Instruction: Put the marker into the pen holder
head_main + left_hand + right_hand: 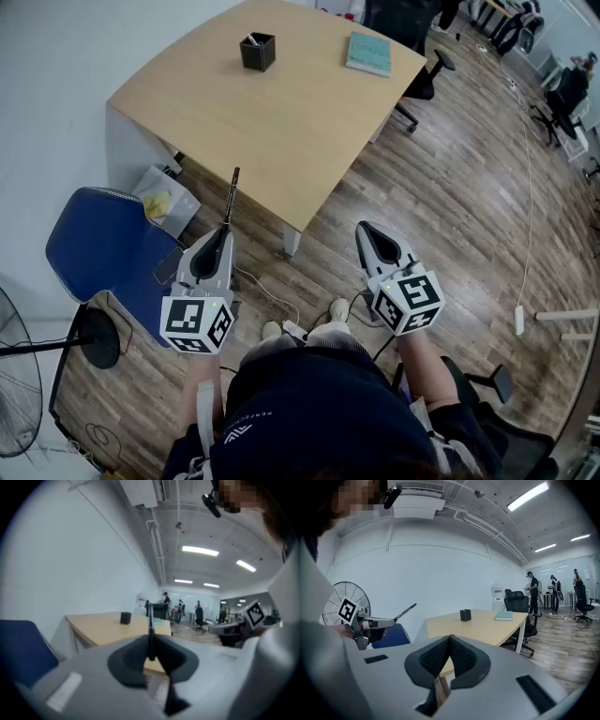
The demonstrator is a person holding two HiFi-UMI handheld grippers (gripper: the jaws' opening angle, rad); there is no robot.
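A slim dark marker (230,198) sticks out forward from my left gripper (223,228), whose jaws are shut on its lower end; in the left gripper view the marker (151,625) rises upright between the pads. The black square pen holder (257,51) stands far off on the back part of the wooden table (281,122), also visible as a small box, the pen holder (125,617) and pen holder (465,615). My right gripper (369,234) hangs over the floor, jaws shut and empty. From the right gripper view, the left gripper (389,619) shows with the marker (407,611) slanting up.
A teal book (368,53) lies at the table's far right corner. A blue chair (108,248) stands left of me, a fan (19,370) at the far left. Black office chairs (412,37) stand behind the table. A white cable (530,187) trails across the wood floor.
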